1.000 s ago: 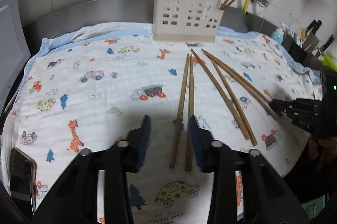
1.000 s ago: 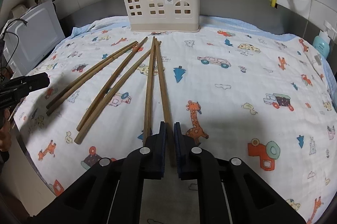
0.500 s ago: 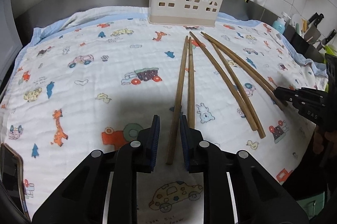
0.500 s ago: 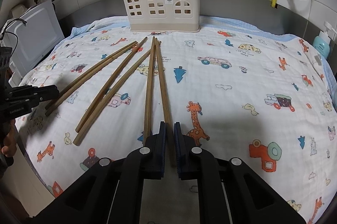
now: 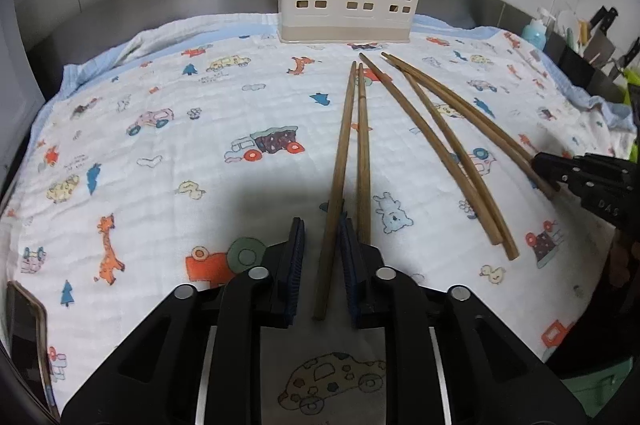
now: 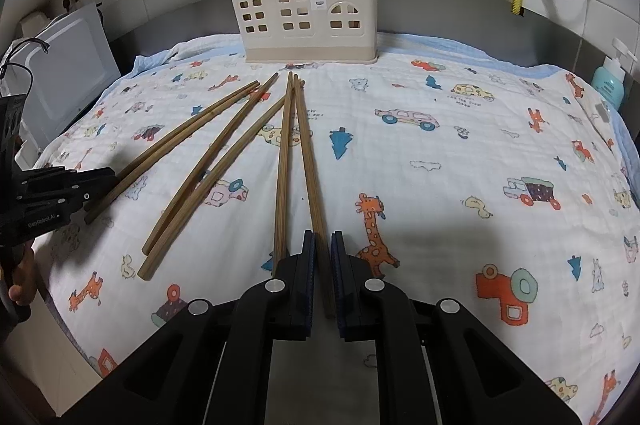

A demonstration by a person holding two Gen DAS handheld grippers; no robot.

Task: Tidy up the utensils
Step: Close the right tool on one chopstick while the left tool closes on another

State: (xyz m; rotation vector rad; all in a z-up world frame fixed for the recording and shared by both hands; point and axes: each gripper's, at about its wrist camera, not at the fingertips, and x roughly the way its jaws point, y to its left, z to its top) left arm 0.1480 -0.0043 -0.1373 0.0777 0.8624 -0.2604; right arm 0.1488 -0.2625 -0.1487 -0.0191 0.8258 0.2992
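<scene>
Left wrist view: our left gripper (image 5: pixel 320 249) has just been closing its blue-padded jaws around a long brown wooden chopstick (image 5: pixel 340 165) lying on the white cartoon-print cloth (image 5: pixel 160 153). The right pad looks to be against the stick; a sliver of gap shows at the left one, so we judge the pinch not quite finished. Its partner stick (image 5: pixel 363 145) lies just beside it at three o'clock, outside the jaws.

In the right wrist view, our right gripper (image 6: pixel 322 257) is closed tight on another brown chopstick (image 6: pixel 310 165) — the near end sits between the pads.

The cream plastic house-shaped holder (image 5: pixel 346 1) stands at twelve o'clock, at the cloth's far edge, with a few sticks in it already. Four more loose chopsticks (image 5: pixel 448 153) fan out at two o'clock.

We judge this the pick-up step; next comes lifting both sticks, tilting them upright and lowering them into a compartment.

The holder's inner dividers are hidden, and the sticks' tops are cut off by the frame.
</scene>
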